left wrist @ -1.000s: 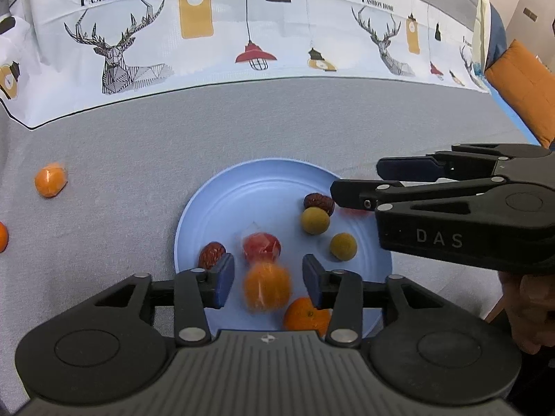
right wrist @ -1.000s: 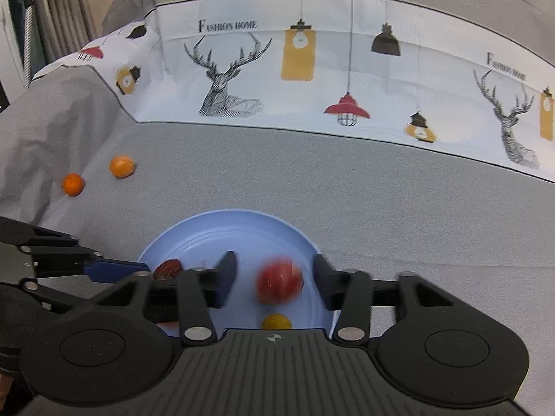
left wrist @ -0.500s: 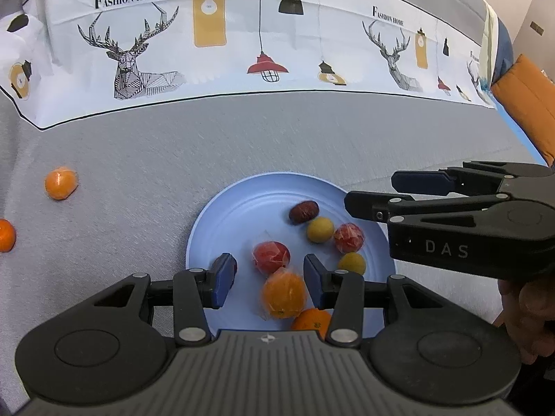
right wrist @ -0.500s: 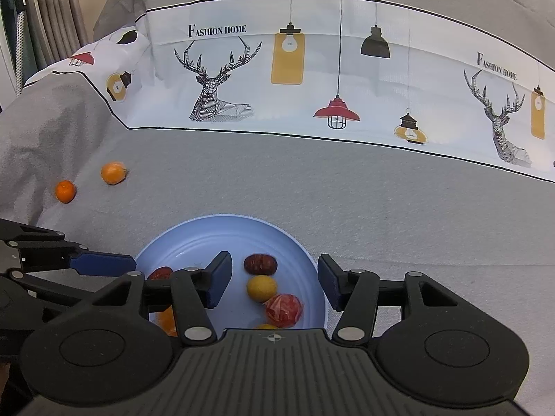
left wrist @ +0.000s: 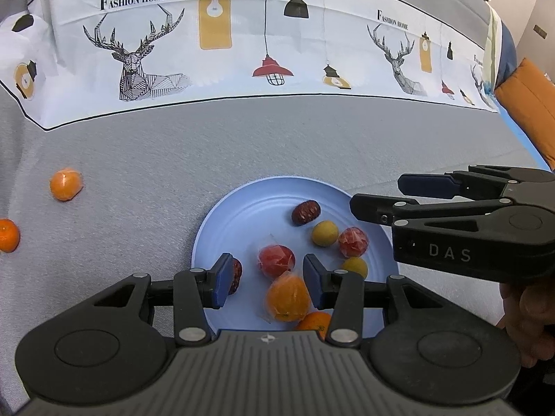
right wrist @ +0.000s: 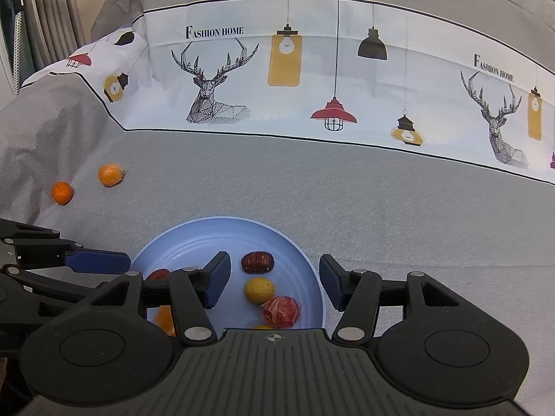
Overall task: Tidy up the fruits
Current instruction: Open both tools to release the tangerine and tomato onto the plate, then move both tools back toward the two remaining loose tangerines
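Observation:
A light blue plate (left wrist: 222, 228) lies on the grey cloth and holds several fruits. Among them are a wrapped orange (left wrist: 288, 298), a wrapped red fruit (left wrist: 275, 260), a second wrapped red fruit (right wrist: 281, 311), two yellow fruits (left wrist: 325, 233) and two dark dates (left wrist: 305, 212). My left gripper (left wrist: 267, 282) hovers open over the plate's near side, and the wrapped orange lies on the plate below, free of its pads. Over the plate's right side my right gripper (right wrist: 274, 279) is open, its pads touching nothing. Two oranges (left wrist: 65, 183) (left wrist: 7, 235) lie loose on the cloth at the left.
A white printed band with deer and lamps (left wrist: 263, 45) crosses the cloth behind the plate. An orange cushion (left wrist: 527, 104) sits at the far right. A hand (left wrist: 530, 315) holds the right gripper. Curtain folds (right wrist: 41, 17) hang at the far left.
The wrapped orange dropped from between my left jaws and settled on the plate. The wrapped red fruit fell from my right jaws onto the plate, and those jaws spread wider.

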Demonstrator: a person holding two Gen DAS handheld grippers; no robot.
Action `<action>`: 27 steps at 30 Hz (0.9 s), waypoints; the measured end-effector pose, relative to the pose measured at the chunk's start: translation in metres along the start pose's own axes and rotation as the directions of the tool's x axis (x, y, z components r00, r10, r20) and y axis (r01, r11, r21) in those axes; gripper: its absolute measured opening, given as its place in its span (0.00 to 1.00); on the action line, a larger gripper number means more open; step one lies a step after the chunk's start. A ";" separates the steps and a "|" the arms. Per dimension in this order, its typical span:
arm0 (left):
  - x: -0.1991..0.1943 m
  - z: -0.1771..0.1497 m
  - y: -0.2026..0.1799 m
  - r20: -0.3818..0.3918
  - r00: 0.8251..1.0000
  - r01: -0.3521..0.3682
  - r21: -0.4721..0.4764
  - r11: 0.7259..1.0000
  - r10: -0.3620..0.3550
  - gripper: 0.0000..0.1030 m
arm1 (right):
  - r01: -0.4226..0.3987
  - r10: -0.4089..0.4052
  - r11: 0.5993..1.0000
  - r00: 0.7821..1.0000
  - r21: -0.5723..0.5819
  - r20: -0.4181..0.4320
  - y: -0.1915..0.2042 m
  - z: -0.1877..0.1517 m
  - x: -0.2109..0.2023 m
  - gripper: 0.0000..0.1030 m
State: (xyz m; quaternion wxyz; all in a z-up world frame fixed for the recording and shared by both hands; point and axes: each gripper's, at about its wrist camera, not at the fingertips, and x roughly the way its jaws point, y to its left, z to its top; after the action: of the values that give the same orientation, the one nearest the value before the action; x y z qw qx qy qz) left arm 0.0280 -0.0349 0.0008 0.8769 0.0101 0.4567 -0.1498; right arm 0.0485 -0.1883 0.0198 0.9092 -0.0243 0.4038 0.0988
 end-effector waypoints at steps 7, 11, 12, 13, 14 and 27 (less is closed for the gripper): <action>-0.001 0.000 0.000 0.000 1.000 -0.003 0.001 1.000 0.003 0.47 | 0.004 -0.004 1.000 1.000 0.001 0.003 0.000 0.000 -0.001 0.57; 0.000 0.001 0.001 0.000 1.000 -0.009 0.003 1.000 0.009 0.47 | 0.008 -0.008 1.000 1.000 0.000 0.006 0.000 0.000 -0.001 0.57; 0.000 0.000 0.001 0.000 1.000 -0.011 0.003 1.000 0.011 0.47 | 0.009 -0.009 1.000 1.000 0.000 0.007 0.000 0.000 -0.001 0.57; -0.001 0.000 0.001 0.000 1.000 -0.013 0.002 1.000 0.013 0.47 | 0.010 -0.010 1.000 1.000 0.000 0.009 0.000 0.000 -0.001 0.57; -0.001 0.000 0.002 0.000 1.000 -0.016 0.000 1.000 0.016 0.46 | 0.010 -0.010 1.000 1.000 0.000 0.011 0.001 0.001 -0.001 0.57; -0.042 0.033 0.072 0.127 0.939 -0.307 -0.112 0.945 0.320 0.28 | -0.029 0.027 0.999 0.998 0.034 0.063 0.006 0.009 -0.002 0.32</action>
State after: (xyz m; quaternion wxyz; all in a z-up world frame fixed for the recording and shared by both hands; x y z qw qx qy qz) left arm 0.0514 0.0390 0.0454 0.9196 0.0322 0.3914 0.0126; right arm 0.0530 -0.1814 0.0277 0.9203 0.0001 0.3769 0.1052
